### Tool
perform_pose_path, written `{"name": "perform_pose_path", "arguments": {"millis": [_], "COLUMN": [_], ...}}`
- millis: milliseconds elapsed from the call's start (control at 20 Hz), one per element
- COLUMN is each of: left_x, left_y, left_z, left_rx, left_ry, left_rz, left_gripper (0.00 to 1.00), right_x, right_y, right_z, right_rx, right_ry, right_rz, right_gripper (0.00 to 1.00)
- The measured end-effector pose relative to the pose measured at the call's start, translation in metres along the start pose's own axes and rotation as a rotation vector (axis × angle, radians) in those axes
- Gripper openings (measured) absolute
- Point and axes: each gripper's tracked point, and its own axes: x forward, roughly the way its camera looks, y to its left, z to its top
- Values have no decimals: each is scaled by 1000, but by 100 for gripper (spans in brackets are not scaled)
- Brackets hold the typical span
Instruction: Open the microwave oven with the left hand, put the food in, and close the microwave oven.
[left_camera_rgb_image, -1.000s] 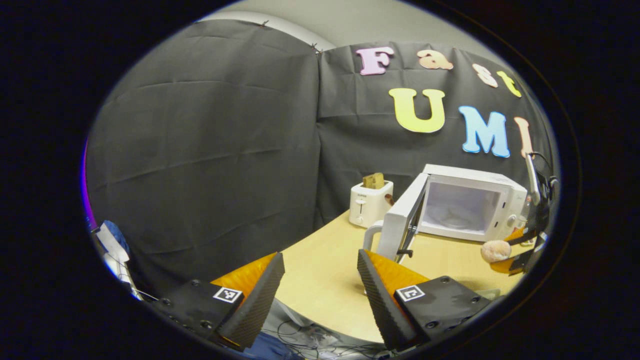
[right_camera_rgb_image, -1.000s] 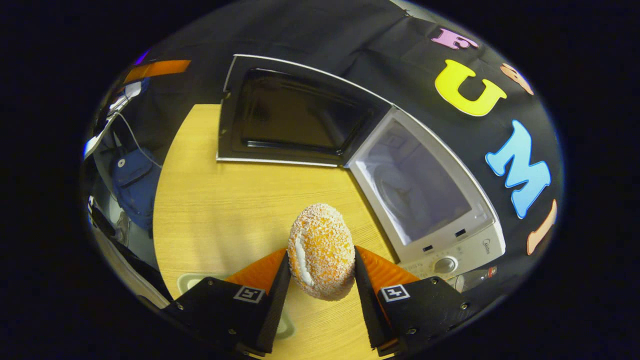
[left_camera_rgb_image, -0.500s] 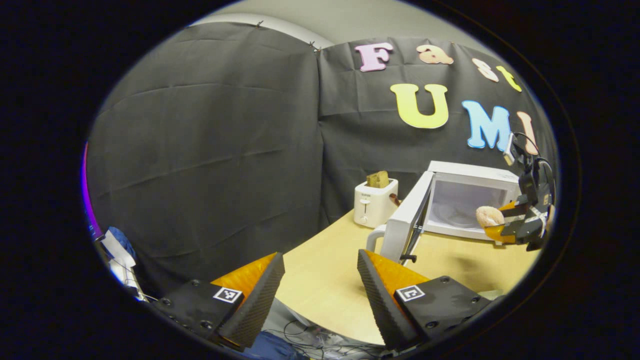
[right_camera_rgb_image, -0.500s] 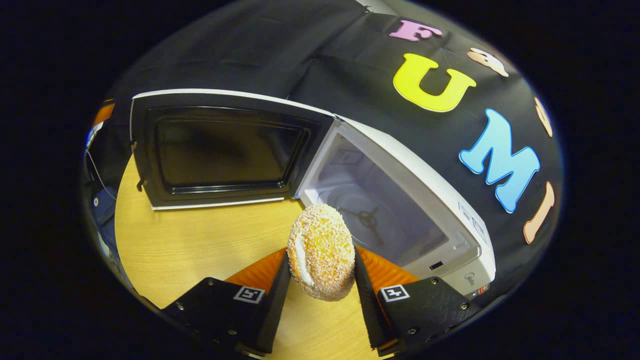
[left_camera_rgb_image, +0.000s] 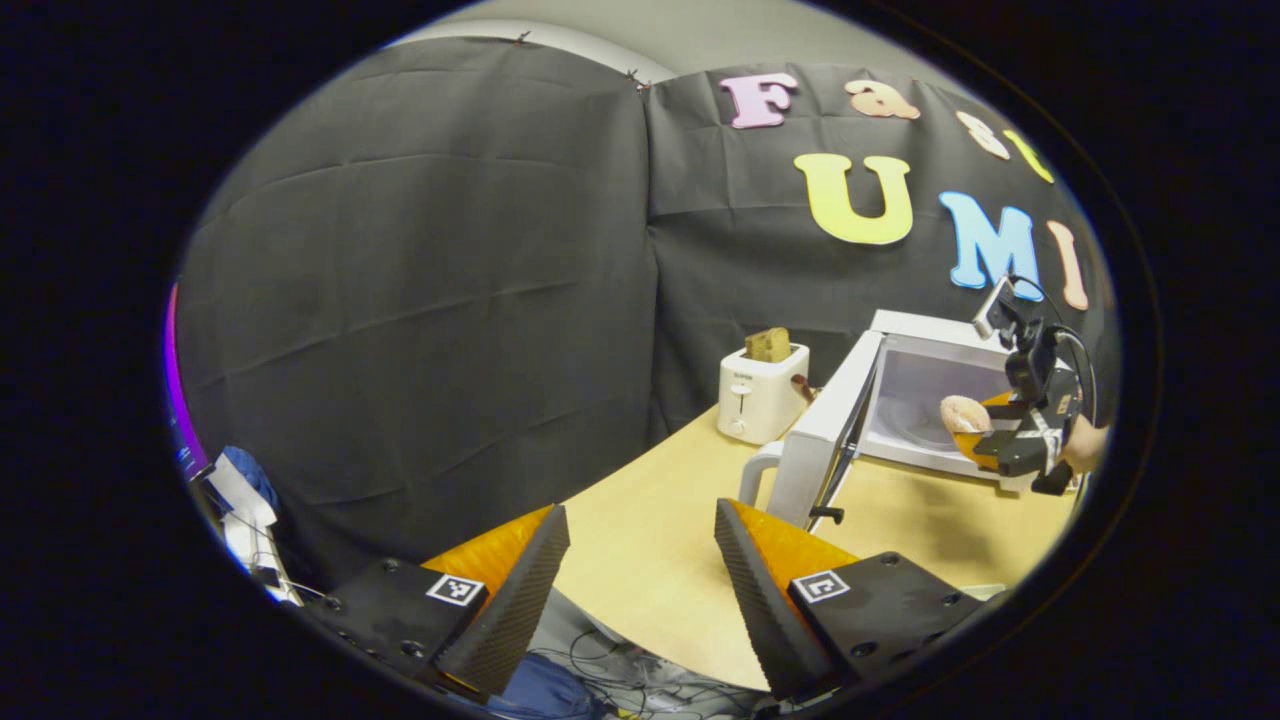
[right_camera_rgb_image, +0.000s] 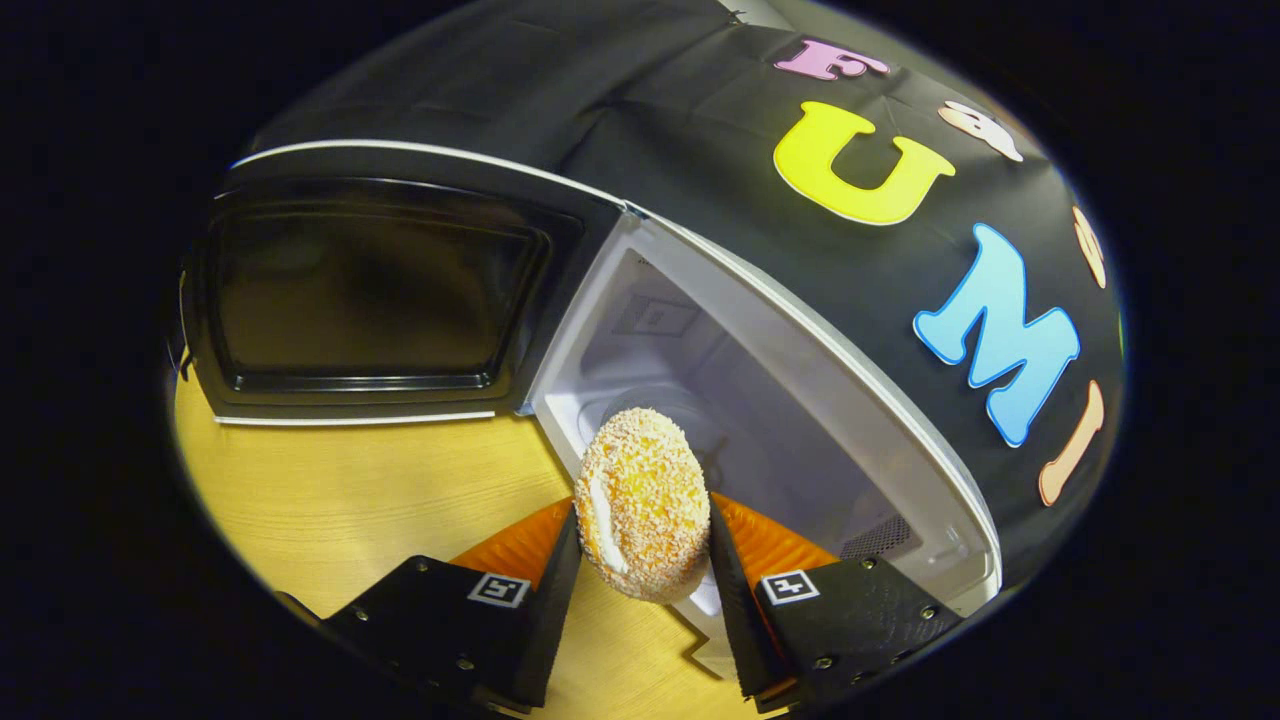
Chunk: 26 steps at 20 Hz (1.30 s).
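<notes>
Right gripper view: white microwave oven (right_camera_rgb_image: 790, 400) with its dark-windowed door (right_camera_rgb_image: 360, 290) swung wide now looms closer than half a second ago, on the pale wooden table (right_camera_rgb_image: 380, 500). Right gripper (right_camera_rgb_image: 640, 560), both fingers pressed on the round crumb-coated orange bun (right_camera_rgb_image: 642, 500), has advanced to the cavity mouth. Left gripper view: left gripper (left_camera_rgb_image: 640, 560) hangs wide apart, holding nothing, over the table edge; white toaster (left_camera_rgb_image: 762, 395) beside the door.
</notes>
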Motion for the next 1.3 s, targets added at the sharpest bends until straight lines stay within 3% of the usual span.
{"name": "perform_pose_path", "arguments": {"millis": [250,700,1000,1300], "left_x": [-7,-29,-37,-41], "left_y": [2,13,16,11], "left_z": [-2,-24,-24,-29], "left_rx": [2,9,0,-5], "left_ry": [22,98,97,108], "left_rz": [31,84,106,110], "left_gripper": [95,96,94,94], "right_x": [40,82,83,86], "right_y": [-11,-2,-3,-24], "right_z": [-11,-12,-4,-8], "right_rx": [-82,-168,-112,-113], "right_ry": [16,-13,-21,-14], "right_rz": [-72,-63,-19,-95], "right_gripper": [69,69,71,71]}}
